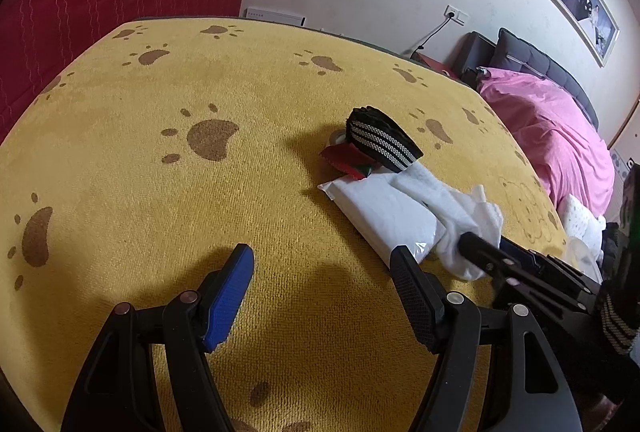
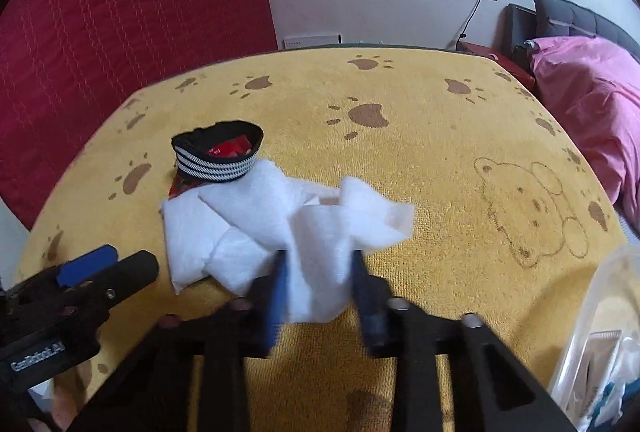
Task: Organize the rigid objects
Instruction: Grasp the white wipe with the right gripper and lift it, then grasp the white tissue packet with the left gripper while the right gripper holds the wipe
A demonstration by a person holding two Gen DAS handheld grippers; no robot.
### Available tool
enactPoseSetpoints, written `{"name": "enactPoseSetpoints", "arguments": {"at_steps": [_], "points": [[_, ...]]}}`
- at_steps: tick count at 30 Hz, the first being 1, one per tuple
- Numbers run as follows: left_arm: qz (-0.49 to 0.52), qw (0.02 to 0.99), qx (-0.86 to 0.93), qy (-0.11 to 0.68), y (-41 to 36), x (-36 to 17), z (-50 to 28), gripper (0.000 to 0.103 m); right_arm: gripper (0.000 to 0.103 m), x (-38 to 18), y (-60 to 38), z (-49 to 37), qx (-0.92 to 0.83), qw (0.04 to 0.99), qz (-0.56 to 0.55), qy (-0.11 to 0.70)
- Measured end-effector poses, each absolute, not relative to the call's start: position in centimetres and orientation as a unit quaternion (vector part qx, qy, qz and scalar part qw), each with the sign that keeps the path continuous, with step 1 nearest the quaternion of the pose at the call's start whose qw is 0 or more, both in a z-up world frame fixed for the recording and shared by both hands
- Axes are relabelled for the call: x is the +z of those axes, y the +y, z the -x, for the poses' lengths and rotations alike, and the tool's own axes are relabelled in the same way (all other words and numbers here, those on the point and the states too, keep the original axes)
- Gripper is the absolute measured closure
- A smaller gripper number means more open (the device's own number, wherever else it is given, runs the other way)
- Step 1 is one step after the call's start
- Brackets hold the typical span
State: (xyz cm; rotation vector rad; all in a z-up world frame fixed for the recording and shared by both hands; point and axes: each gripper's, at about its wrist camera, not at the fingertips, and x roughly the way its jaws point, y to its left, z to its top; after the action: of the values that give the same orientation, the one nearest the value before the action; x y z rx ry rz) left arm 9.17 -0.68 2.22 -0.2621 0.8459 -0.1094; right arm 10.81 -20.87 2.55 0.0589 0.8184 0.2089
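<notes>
Two grippers over the yellow mat [image 2: 440, 160]: right gripper [image 2: 320, 272] clamped on a loose white tissue [image 2: 316, 228]; left gripper [image 1: 324, 264] spread apart, empty, near the tissue pack [image 1: 384, 216]. Risk: the thin tissue may tear or drag the striped band [image 2: 218, 152] beyond it.

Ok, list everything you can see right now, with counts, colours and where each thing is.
Tissue pack: one, white, flat on the yellow mat.
Loose tissue: one, white, crumpled, partly over the pack, its near end between the right claw's fingers.
Striped band: one, black with white stripes, beyond the pack.
Red packet: one, seen through and under the band.
Mat: one, yellow with brown paw prints, under everything.
Plastic bag: one, clear, at the mat's near right edge.
Bed cover: one, pink, far right.
Left claw: open, empty, over the mat.
Right claw: around the tissue.
</notes>
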Motion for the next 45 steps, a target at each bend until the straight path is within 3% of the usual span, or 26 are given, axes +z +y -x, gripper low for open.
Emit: {"name": "enactPoseSetpoints", "arguments": {"at_steps": [4,22,23,24,25,26,31,34,36,41,45], "points": [[0.126,0.902,-0.054,0.409,-0.7,2.1,-9.1,0.029,0.087,3.3,-22.1,-10.3,0.099,0.915,-0.055,0.388],[0.121,0.901,-0.052,0.413,-1.2,2.3,-9.3,0.029,0.086,3.9,-24.2,-7.7,0.116,0.913,-0.092,0.381],[0.121,0.901,-0.053,0.414,-1.2,2.3,-9.3,0.029,0.079,3.8,-24.3,-7.8,0.114,0.912,-0.093,0.384],[0.120,0.901,-0.054,0.414,-1.3,2.4,-9.3,0.029,0.060,3.6,-24.4,-8.0,0.109,0.911,-0.097,0.386],[0.118,0.901,-0.054,0.414,-1.3,2.4,-9.3,0.029,0.050,3.5,-24.5,-8.1,0.107,0.911,-0.105,0.384],[0.116,0.901,-0.054,0.414,-1.4,2.5,-9.3,0.029,0.033,3.4,-24.7,-8.1,0.107,0.911,-0.112,0.381],[0.104,0.900,-0.061,0.420,-2.1,2.6,-9.8,0.029,0.031,3.0,-24.7,-9.4,0.110,0.906,-0.126,0.390],[0.095,0.901,-0.062,0.419,-2.7,2.7,-10.3,0.029,0.037,2.7,-23.6,-9.8,0.122,0.904,-0.108,0.396],[0.091,0.901,-0.064,0.420,-3.2,2.6,-10.6,0.029,0.055,2.1,-23.0,-9.9,0.123,0.901,-0.088,0.407],[0.087,0.900,-0.070,0.421,-4.0,2.5,-11.4,0.024,0.088,2.1,-22.6,-8.9,0.098,0.911,-0.045,0.399],[0.090,0.899,-0.074,0.423,-4.3,2.3,-11.8,0.021,0.095,3.4,-23.4,-7.4,0.074,0.924,-0.041,0.373]]}}
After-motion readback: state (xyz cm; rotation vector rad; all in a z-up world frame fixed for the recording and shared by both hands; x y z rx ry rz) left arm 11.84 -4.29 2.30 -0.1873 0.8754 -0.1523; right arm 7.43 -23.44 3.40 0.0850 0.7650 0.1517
